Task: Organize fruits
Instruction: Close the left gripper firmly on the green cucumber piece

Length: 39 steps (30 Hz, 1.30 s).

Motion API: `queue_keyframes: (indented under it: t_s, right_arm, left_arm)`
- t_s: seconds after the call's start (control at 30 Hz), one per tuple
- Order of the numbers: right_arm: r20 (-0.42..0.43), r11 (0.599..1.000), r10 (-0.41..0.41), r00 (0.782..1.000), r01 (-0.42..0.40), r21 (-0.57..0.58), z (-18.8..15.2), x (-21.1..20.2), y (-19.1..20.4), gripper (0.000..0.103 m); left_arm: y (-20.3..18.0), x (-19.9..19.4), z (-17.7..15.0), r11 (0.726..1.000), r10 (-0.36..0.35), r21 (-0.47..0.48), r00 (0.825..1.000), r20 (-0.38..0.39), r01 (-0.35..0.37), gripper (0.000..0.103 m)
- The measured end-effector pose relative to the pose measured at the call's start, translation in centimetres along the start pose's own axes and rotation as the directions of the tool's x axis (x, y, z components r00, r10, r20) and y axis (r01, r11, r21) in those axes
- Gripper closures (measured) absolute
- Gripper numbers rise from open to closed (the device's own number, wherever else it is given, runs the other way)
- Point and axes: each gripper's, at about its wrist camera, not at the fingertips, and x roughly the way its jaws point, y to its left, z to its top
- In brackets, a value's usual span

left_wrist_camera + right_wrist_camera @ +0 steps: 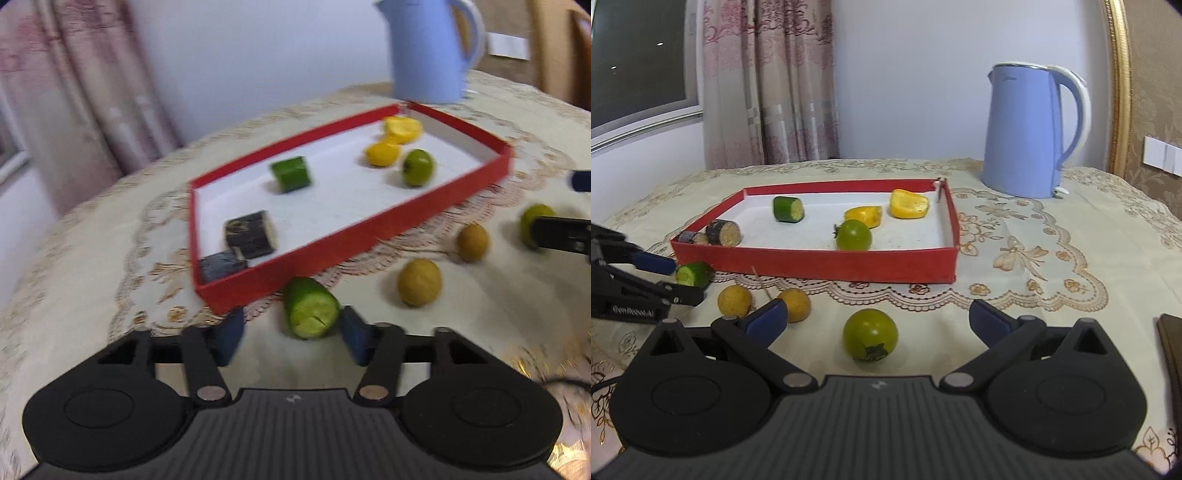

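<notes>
A red tray (812, 264) (332, 251) holds a cucumber piece (788, 208), two dark pieces (723, 232), two yellow pepper pieces (908, 204) and a green tomato (854, 235). In front of it on the tablecloth lie a cucumber piece (311, 313) (692, 274), two yellow round fruits (735, 301) (796, 304) and a green tomato (870, 335). My left gripper (291, 334) is open, its pads on either side of the loose cucumber piece with gaps. My right gripper (877, 321) is open around the loose green tomato, not touching it.
A light blue kettle (1030, 129) stands behind the tray's right end. A dark flat object (1171, 354) lies at the right table edge. Curtains (768, 81) and a window hang behind the table. The lace tablecloth (1034, 258) covers the table.
</notes>
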Motion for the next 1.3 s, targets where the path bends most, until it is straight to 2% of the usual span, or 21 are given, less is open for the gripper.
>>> queue_keyframes:
  t_s: [0.1, 0.17, 0.23, 0.43, 0.6, 0.63, 0.7, 0.77, 0.8, 0.87, 0.93, 1.2, 1.3]
  right_arm:
    - [-0.026, 0.999, -0.032, 0.999, 0.032, 0.02, 0.4, 0.1, -0.1, 0.0]
    - [-0.025, 0.998, -0.046, 0.999, 0.047, 0.038, 0.6, -0.1, -0.1, 0.0]
    - [-0.015, 0.998, -0.035, 0.999, 0.036, 0.057, 0.6, -0.2, -0.2, 0.0]
    - [-0.013, 0.983, 0.078, 0.997, -0.074, 0.168, 0.1, 0.2, -1.5, 0.0]
    - [-0.029, 0.978, 0.109, 0.994, -0.102, 0.182, -0.2, 0.7, -1.6, 0.0]
    - [-0.032, 0.979, 0.107, 0.994, -0.1, 0.177, -0.3, 0.7, -1.5, 0.0]
    - [-0.032, 0.98, 0.113, 0.993, -0.106, 0.166, -0.3, 0.8, -1.3, 0.0]
    - [-0.021, 0.981, 0.125, 0.992, -0.12, 0.155, -0.3, 0.6, -1.3, 0.0]
    - [-0.016, 0.982, 0.124, 0.992, -0.12, 0.148, -0.3, 0.6, -1.2, 0.0]
    - [-0.012, 0.984, 0.12, 0.993, -0.117, 0.132, -0.3, 0.5, -0.9, 0.0]
    - [-0.013, 0.986, 0.121, 0.993, -0.119, 0.12, -0.3, 0.4, -0.8, 0.0]
    - [-0.018, 0.985, 0.119, 0.993, -0.116, 0.126, -0.4, 0.5, -0.9, 0.0]
    - [-0.018, 0.985, 0.118, 0.993, -0.114, 0.127, -0.4, 0.5, -0.9, 0.0]
  left_arm:
    - [-0.2, 0.3, 0.2, 0.998, 0.039, -0.057, 0.999, -0.001, -0.039, 0.039]
    - [0.0, 0.4, 0.4, 0.993, 0.048, -0.106, 0.999, -0.009, -0.048, 0.024]
    - [-0.1, 0.5, 0.5, 0.988, 0.056, -0.144, 0.998, -0.009, -0.057, 0.015]
    - [-0.8, 1.0, 0.7, 0.983, 0.108, -0.144, 0.994, -0.023, -0.11, 0.013]
    - [-0.3, 1.2, 0.7, 0.978, 0.087, -0.185, 0.996, -0.033, -0.092, 0.014]
    - [0.0, 1.3, 0.6, 0.977, 0.072, -0.201, 0.997, -0.034, -0.077, 0.017]
    - [0.5, 1.2, 0.5, 0.972, 0.016, -0.235, 0.999, -0.033, -0.024, 0.029]
    - [0.9, 1.2, 0.4, 0.961, -0.048, -0.273, 0.998, -0.031, 0.037, 0.05]
    - [1.0, 1.2, 0.4, 0.957, -0.069, -0.286, 0.997, -0.029, 0.058, 0.053]
    - [0.9, 1.0, 0.4, 0.958, -0.065, -0.281, 0.998, -0.025, 0.055, 0.065]
    - [0.6, 0.9, 0.4, 0.96, -0.073, -0.272, 0.997, -0.021, 0.065, 0.072]
    - [0.5, 0.4, 0.3, 0.966, -0.05, -0.256, 0.999, -0.021, 0.043, 0.072]
    - [0.4, 0.1, 0.2, 0.969, -0.012, -0.245, 1.0, -0.022, 0.007, 0.072]
